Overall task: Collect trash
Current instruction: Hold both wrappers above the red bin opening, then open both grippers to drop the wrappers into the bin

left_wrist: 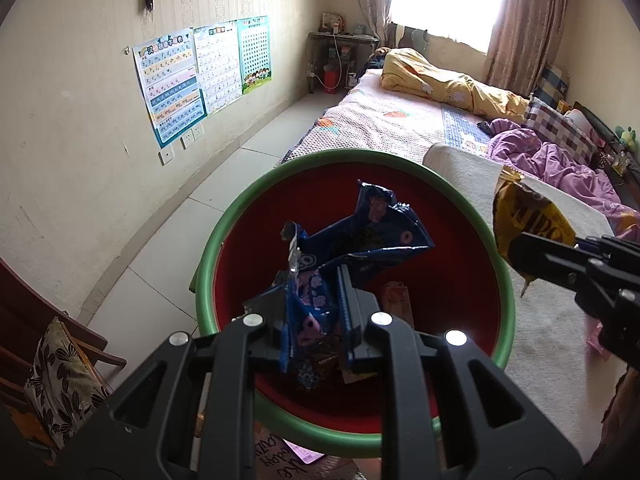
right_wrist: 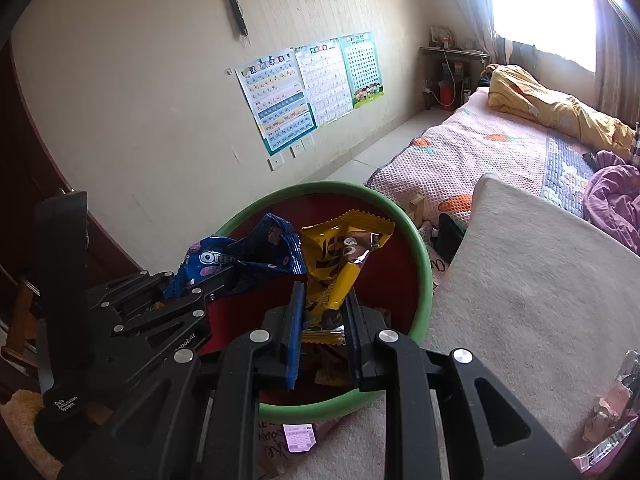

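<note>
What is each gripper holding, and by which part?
Left gripper: blue Oreo wrapper, pinched at its lower end. Right gripper: yellow wrapper, likewise at its lower end.

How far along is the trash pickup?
Some scraps already lie in the red bin. In hand: the left tool grips a blue Oreo wrapper, the right tool a yellow wrapper, both above the bin. Left: dropping them, plus crumpled wrappers on the mat.

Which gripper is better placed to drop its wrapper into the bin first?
Left. The left gripper holds its blue wrapper over the middle of the bin; the right gripper, with its yellow wrapper, looks nearer the rim.
</note>
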`<state>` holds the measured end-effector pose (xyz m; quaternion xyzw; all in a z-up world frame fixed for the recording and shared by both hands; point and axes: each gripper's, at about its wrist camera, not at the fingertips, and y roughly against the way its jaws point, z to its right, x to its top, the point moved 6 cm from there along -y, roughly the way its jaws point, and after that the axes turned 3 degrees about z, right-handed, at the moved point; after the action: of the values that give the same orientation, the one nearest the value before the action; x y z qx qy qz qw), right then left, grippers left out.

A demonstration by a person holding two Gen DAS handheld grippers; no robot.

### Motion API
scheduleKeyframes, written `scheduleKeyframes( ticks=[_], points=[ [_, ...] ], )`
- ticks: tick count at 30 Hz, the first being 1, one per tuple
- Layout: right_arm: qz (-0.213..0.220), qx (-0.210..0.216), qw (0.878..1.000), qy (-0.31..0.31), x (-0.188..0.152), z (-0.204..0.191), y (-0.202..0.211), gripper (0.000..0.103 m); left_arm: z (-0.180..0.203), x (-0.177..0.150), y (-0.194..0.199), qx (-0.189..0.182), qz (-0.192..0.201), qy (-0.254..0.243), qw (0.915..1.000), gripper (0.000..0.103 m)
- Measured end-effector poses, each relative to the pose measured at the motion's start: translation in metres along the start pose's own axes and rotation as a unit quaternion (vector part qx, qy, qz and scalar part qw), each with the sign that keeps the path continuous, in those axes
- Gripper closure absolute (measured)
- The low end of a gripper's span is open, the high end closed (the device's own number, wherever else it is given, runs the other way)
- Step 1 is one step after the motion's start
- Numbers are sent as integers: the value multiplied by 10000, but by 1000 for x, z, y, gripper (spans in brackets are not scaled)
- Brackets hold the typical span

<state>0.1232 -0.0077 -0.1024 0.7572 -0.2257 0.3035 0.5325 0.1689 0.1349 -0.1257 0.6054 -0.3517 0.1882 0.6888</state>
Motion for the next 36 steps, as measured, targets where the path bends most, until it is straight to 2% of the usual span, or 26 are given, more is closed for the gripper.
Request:
scheduleKeyframes(
  ticks=[31, 32, 35, 36],
  points=[
    [-361, 65, 9993, 69, 2, -6, -33, 82, -10, 4, -30, 117, -319, -5, 9994, 84],
    [-361, 83, 9993, 66, 3, -6, -33, 81, -10, 4, -30, 134, -318, 3, 9994, 81],
    [-363, 136, 9992, 69, 2, -8, -34, 66, -12, 5, -29, 202, -262, 45, 9994, 54],
    [-362, 154, 9992, 87, 2, -9, -33, 60, -12, 4, -28, 217, -237, 56, 9995, 53]
  ],
)
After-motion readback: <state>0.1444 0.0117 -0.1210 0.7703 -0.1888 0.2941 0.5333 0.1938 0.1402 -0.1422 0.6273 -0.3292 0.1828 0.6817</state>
